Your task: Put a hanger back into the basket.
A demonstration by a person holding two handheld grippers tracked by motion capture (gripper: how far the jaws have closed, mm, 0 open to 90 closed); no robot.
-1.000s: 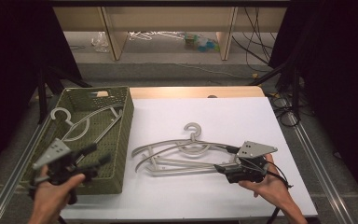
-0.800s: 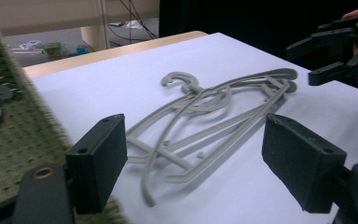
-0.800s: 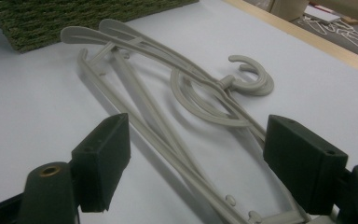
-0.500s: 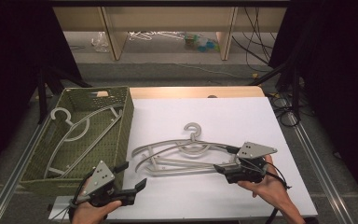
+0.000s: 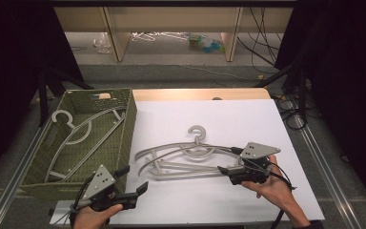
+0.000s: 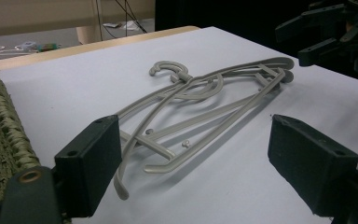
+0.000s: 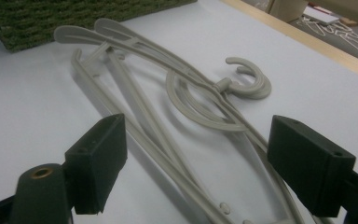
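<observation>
Beyond the white table (image 5: 267,119), a grey floor (image 5: 171,57) runs under pale wooden shelving (image 5: 114,28) between black curtains (image 5: 14,47).

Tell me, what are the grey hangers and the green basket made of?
The hangers look like moulded plastic: one even matte grey, with smooth rounded bars and little moulded pegs. The basket looks woven, maybe from plastic or paper cord; its olive walls show a tight plaited texture with a cut-out handle. I can't tell which for sure.

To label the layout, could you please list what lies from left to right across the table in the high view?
Green basket → left gripper → grey hangers → right gripper.
</observation>
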